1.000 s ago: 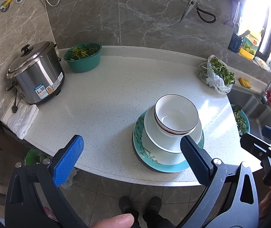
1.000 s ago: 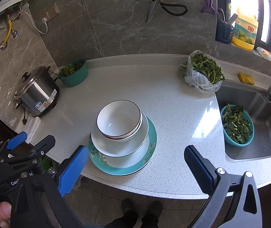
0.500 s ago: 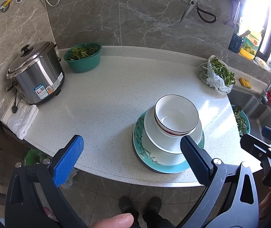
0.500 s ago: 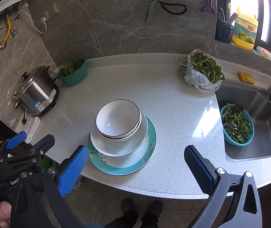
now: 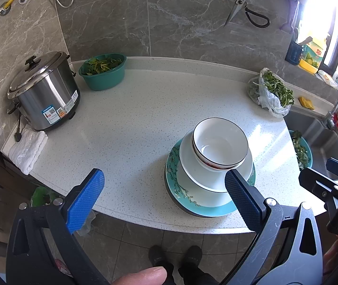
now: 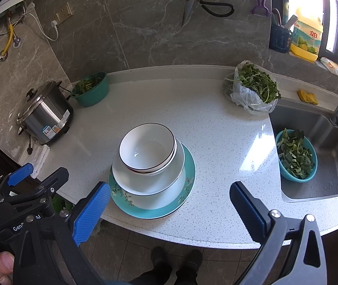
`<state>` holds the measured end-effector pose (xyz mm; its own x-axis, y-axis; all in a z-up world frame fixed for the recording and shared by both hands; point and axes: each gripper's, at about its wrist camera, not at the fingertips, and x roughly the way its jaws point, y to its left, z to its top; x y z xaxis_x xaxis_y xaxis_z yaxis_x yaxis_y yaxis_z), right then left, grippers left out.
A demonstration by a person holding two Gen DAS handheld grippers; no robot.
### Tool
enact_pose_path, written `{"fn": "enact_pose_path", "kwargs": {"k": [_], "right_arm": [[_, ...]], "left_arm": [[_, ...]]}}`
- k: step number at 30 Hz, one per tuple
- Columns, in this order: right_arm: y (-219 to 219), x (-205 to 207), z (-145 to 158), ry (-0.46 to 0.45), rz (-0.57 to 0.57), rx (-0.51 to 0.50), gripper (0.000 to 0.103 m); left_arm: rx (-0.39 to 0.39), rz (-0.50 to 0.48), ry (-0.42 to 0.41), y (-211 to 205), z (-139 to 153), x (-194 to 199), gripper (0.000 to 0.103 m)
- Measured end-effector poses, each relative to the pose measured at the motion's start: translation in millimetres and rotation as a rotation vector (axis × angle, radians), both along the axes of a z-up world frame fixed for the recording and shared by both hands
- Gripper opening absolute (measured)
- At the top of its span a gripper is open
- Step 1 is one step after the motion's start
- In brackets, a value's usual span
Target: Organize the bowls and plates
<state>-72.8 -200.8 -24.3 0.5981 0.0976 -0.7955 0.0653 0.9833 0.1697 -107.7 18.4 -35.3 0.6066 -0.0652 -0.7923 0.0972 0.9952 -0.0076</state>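
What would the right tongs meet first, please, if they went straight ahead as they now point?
Probably the bowls on the plates, slightly left of the open right tongs' centre line; depth is uncertain.

A home kitchen: rice cooker (image 5: 44,92) at frame left, steel sink (image 6: 330,156) at right, scissors (image 5: 244,7) hanging on marble tile.

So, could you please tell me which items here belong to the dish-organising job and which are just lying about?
Job:
- black-rimmed white bowls
- white plate
- teal floral plate

Lying about:
- steel rice cooker
- green basin of greens
- plastic bag of greens
- folded white towel
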Motion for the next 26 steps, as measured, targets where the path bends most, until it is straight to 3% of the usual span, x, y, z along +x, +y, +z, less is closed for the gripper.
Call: {"fn": "enact_pose_path", "kwargs": {"k": [26], "right_arm": [[-2.2, 2.4, -3.7, 0.008, 0.006, 0.001, 0.103]], "left_arm": [[0.002, -0.021, -0.020, 4.9, -3.5, 16.8, 0.103]]}}
